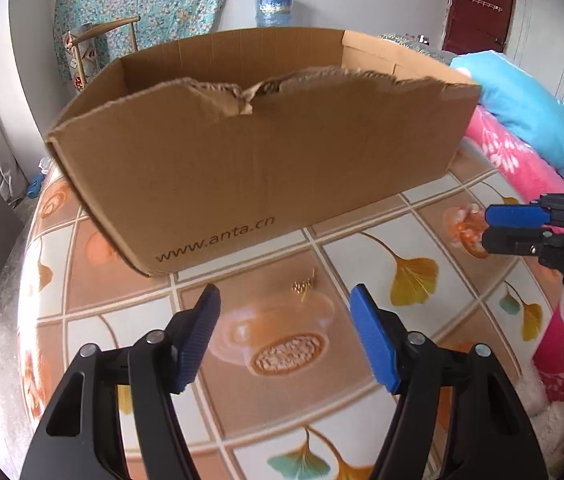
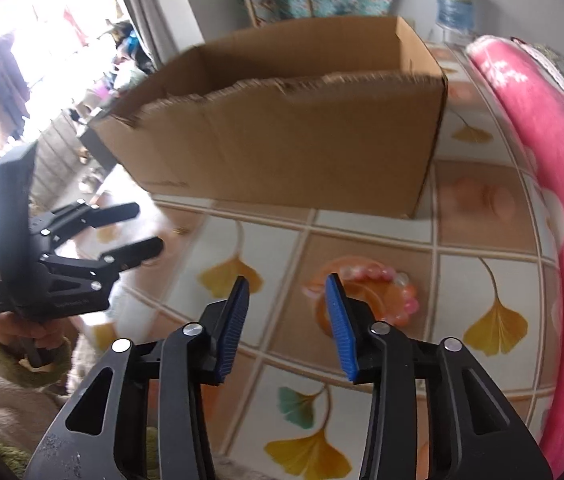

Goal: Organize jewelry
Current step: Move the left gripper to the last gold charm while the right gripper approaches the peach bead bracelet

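Cardboard box [image 1: 250, 152] sits far on the table [image 1: 362, 360] w/ small jewelry piece [image 1: 303, 288] near of it, just ahead of left gripper [image 1: 284, 304], bead bracelet [image 2: 386, 292] to the right, just beyond right gripper [image 2: 287, 292], & folded blankets [image 1: 522, 148] along right edge.

left gripper [image 1: 284, 294]: your black plastic arms, ribbed blue pads, silver rivets | right gripper [image 2: 287, 284]: same black frame, blue ribbed pads, round silver rivets, white lettering on its body | left hand [image 2: 22, 330]: bare skin, green cuff, beige fleece sleeve
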Motion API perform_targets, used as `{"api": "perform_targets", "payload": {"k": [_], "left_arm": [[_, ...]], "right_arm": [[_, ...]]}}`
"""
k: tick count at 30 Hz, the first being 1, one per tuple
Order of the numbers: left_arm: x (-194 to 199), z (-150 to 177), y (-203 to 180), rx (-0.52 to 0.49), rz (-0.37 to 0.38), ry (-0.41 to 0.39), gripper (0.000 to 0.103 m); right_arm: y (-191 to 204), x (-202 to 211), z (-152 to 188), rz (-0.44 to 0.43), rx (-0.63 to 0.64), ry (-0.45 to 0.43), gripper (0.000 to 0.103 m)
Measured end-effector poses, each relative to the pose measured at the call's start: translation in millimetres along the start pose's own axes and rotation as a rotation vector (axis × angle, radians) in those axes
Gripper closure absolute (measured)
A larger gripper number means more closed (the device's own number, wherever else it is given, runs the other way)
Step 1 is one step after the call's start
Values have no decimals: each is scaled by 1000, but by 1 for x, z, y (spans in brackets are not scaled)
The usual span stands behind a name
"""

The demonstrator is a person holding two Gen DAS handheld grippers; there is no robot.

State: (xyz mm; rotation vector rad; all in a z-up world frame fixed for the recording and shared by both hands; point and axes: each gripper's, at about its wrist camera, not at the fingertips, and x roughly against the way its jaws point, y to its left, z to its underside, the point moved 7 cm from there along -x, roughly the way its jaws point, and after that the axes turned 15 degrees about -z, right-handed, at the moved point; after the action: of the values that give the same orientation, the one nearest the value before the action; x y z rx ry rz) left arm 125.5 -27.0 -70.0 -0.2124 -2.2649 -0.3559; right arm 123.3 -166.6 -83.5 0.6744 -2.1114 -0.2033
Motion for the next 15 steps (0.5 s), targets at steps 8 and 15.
{"api": "perform_targets", "payload": {"k": [8, 15], "left_arm": [[-16, -8, -14, -14, -6, 45, 56], [-21, -11, -18, -29, -47, 61, 69]], "right_arm": [[-11, -14, 3, 78, 31, 47, 75], [-16, -20, 5, 87, 19, 61, 81]]}}
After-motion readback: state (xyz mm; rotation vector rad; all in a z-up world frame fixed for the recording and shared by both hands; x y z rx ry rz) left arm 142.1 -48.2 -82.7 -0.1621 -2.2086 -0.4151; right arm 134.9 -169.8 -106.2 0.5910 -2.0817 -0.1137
